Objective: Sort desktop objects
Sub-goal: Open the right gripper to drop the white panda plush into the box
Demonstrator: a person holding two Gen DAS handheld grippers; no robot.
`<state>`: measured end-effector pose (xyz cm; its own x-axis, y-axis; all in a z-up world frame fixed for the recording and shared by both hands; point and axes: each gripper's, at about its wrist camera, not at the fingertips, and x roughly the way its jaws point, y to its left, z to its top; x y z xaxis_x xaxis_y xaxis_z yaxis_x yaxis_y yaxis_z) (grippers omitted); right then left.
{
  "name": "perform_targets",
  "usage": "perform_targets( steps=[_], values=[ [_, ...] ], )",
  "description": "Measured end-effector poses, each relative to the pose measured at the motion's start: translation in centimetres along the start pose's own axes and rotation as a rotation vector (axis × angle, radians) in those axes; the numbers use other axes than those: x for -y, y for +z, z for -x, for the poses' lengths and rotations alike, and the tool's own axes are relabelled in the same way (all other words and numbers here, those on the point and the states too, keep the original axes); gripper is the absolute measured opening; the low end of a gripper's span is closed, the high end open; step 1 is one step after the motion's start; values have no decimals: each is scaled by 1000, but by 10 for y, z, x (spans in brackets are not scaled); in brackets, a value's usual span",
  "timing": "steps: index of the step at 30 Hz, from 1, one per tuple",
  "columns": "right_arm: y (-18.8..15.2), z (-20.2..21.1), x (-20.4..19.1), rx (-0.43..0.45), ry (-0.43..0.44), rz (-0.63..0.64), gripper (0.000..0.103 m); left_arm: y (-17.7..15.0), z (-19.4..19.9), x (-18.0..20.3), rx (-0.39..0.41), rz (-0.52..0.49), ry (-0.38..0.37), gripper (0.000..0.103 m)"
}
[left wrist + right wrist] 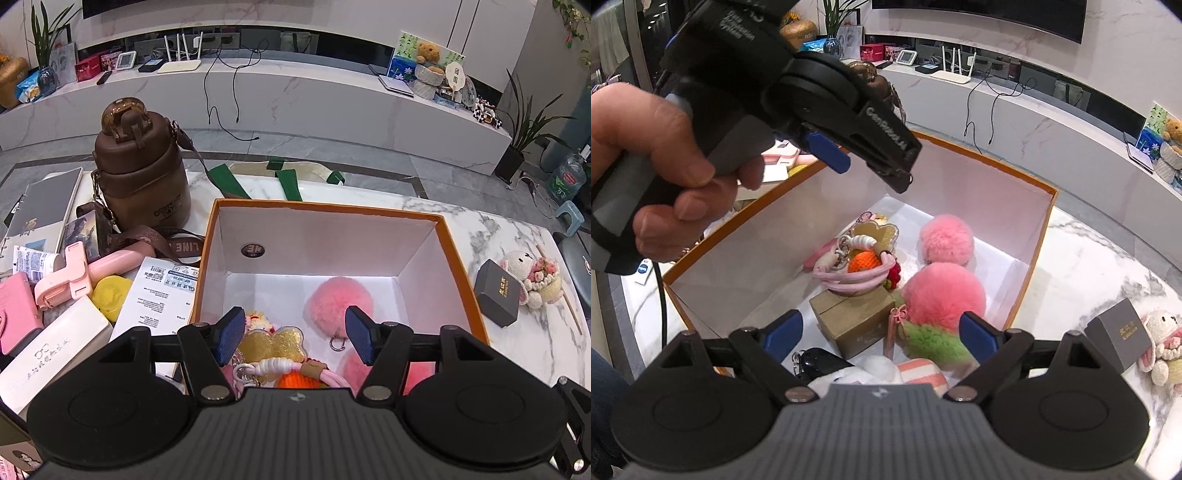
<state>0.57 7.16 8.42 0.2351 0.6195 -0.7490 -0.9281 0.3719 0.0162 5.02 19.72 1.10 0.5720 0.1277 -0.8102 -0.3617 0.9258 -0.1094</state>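
Desktop clutter, a pink clip (70,280) among it, lay left of the orange box (465,266), nearer the left gripper (295,338) than the right gripper (882,332); both gaped empty above the box.

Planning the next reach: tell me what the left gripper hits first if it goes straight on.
Probably the gold butterfly charm, lying in the box between the left gripper's open jaws; depth is uncertain.

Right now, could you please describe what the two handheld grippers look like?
Both are black with ribbed grey bodies, round black discs at each side and blue textured pads. The left gripper carries white lettering on its side and a black cable. The right gripper looks alike.
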Motion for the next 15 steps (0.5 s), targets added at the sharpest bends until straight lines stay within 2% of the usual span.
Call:
perform_targets(
  steps=[15],
  values=[
    [-7,20,28,57,-16,-53,92,-1,10,27,17,-39,-12,70]
  ],
)
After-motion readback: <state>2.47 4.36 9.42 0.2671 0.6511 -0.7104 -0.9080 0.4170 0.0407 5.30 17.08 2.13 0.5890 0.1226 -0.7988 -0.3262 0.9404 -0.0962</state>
